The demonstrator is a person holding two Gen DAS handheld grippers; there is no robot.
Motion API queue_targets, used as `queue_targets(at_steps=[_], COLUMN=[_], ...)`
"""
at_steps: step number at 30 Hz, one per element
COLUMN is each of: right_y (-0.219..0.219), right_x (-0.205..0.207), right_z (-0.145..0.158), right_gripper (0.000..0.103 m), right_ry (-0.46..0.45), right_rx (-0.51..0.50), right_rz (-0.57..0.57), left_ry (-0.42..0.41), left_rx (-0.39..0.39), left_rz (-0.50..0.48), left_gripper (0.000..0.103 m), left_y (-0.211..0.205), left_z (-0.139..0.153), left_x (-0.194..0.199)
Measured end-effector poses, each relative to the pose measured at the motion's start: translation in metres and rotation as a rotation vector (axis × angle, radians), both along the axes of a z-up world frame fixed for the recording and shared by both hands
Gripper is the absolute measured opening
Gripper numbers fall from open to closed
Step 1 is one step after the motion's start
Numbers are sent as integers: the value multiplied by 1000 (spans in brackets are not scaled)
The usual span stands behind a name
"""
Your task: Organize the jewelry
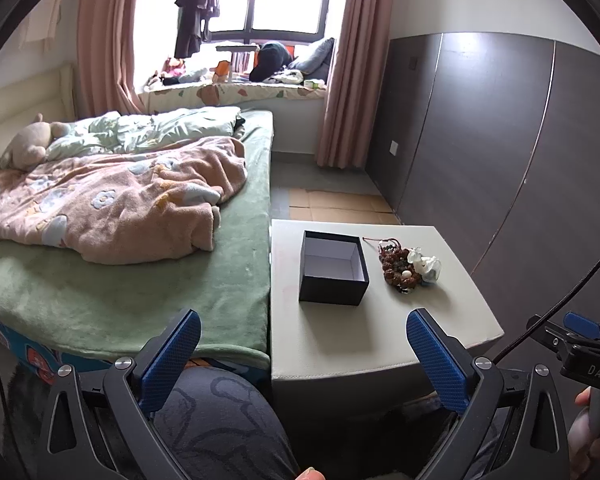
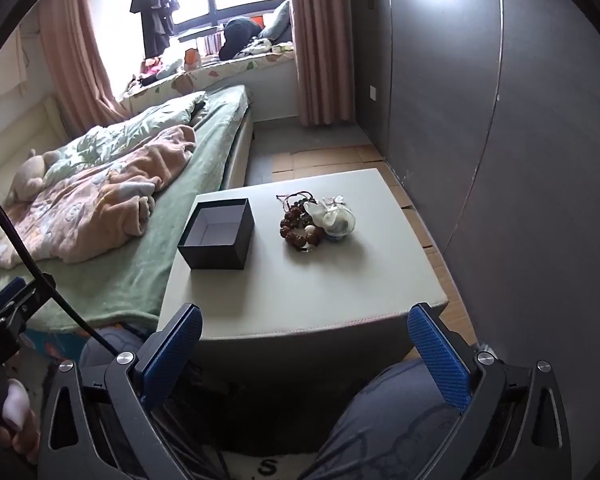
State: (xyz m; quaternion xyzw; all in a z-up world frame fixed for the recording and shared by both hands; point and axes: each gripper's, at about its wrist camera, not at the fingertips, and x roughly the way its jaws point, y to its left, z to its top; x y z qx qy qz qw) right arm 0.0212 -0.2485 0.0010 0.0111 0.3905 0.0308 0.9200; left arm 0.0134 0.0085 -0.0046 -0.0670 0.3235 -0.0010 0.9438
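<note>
Bedroom setting: a low white table (image 1: 384,332) stands beside a bed (image 1: 132,280) with a green sheet, a pink flowered blanket (image 1: 112,196) and a plush toy (image 1: 28,144) at the far left. Pink curtains (image 1: 104,40) frame a bright window at the far end, and dark wardrobe panels (image 1: 520,140) line the right wall.

On the table, an open black box (image 1: 334,268) with a pale interior sits left of centre; its compartment appears empty. Just to its right lies the jewelry pile (image 1: 408,266): brown beaded bracelets, a thin cord and a translucent pouch, all touching one another and apart from the box.

Left gripper (image 1: 304,356): blue-padded fingers spread wide, grasping nothing, held near the table's near edge above the person's knee. Right gripper (image 2: 305,354): fingers likewise spread wide and unloaded, at the near edge of the table, well apart from the jewelry.

Legible markings: the letters "DAS" on the right gripper body as seen from the left wrist view. Other lettering is cut off and unreadable.
</note>
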Motion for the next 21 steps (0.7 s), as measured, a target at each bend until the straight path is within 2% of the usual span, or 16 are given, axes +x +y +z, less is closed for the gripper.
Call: queue_targets(at_steps=[21], right_y=[-3], right_x=[4], right_z=[0], right_gripper=[103], right_ry=[-1], right_rx=[25], right_rz=[4], left_ry=[-4], left_rx=[17], left_rz=[-15], left_gripper=[103], left_y=[-4], left_z=[1], left_x=[3])
